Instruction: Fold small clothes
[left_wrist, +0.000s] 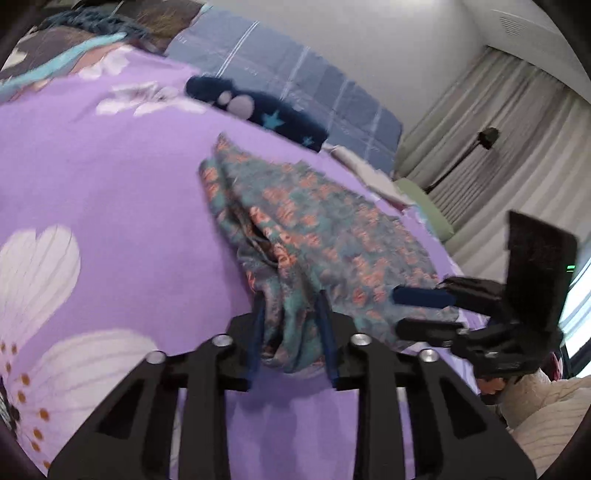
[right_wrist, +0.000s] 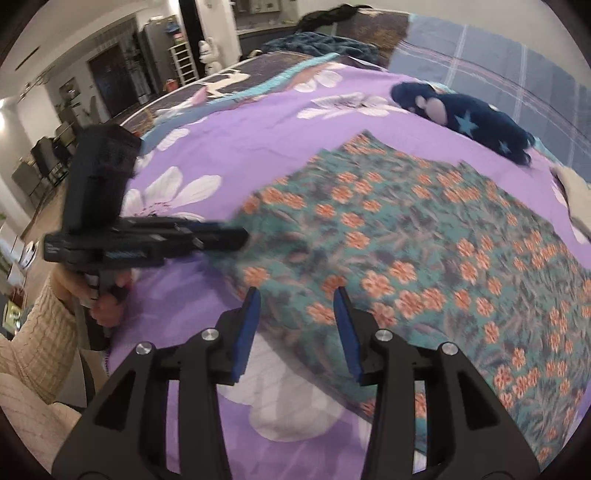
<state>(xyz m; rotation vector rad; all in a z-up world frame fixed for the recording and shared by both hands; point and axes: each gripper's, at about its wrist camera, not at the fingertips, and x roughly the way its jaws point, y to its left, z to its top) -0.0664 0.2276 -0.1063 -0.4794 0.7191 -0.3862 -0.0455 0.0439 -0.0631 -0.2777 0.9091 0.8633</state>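
Left gripper (left_wrist: 291, 332) clamps floral garment (left_wrist: 314, 229) edge.

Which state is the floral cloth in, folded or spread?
Mostly spread. The floral cloth lies wide on the bedspread; only its near edge is bunched between the left gripper's fingers. The right gripper is open above it.

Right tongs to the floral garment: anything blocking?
Nothing visible. The right tongs hang open just over the near edge of the floral garment, with no object between. The left tongs have cloth bunched between them; the navy star plush lies beyond.
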